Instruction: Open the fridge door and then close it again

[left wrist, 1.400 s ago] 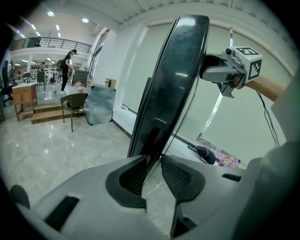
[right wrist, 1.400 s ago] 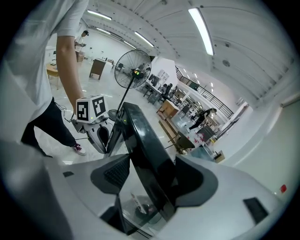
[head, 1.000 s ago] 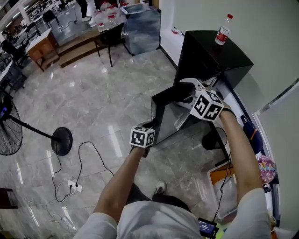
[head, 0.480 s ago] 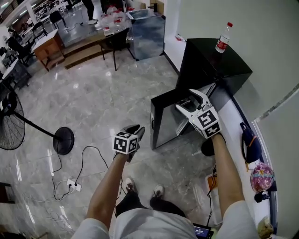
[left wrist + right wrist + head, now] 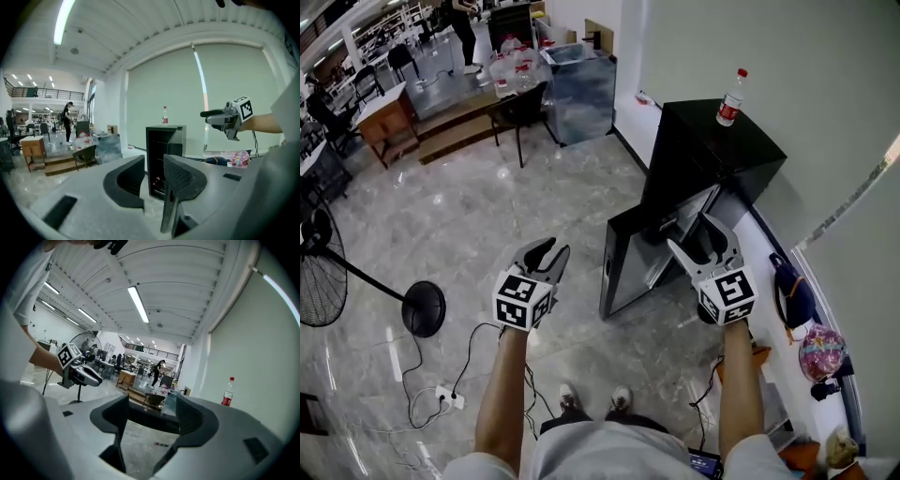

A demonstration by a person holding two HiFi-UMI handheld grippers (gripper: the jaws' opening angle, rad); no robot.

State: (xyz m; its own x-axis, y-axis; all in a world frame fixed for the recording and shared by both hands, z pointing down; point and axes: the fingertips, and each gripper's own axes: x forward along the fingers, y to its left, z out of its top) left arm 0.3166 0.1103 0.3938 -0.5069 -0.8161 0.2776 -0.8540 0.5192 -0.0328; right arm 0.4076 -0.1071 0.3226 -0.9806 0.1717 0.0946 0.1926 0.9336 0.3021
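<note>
Left gripper [image 5: 549, 249], its jaws just opened wider, and right gripper [image 5: 689, 231] are held wide and empty, off the fridge door [image 5: 623, 255], which is left open at the right, so the bottle [image 5: 730, 97] on top may be shaken off by a hard push.

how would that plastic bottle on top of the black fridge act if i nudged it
The clear plastic bottle with the red cap and label stands tall and narrow, so it would probably tip easily. Once down, its round body may roll off the flat top of the black fridge.
</note>
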